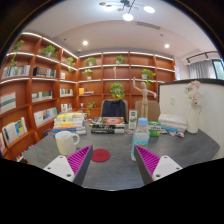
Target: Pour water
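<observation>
Library room, grey table (110, 165) | hand-held gripper (108, 162) spread | bottle (141, 137) ahead, label seemingly unreadable | mug (66, 142)

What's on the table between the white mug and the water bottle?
A red coaster lies between the mug and the bottle, seen in the gripper view.

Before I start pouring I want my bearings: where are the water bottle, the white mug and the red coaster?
water bottle (141, 138): gripper view, on its clear body, just beyond the right finger.
white mug (66, 142): gripper view, on its side wall.
red coaster (101, 155): gripper view, on its flat top.
</observation>
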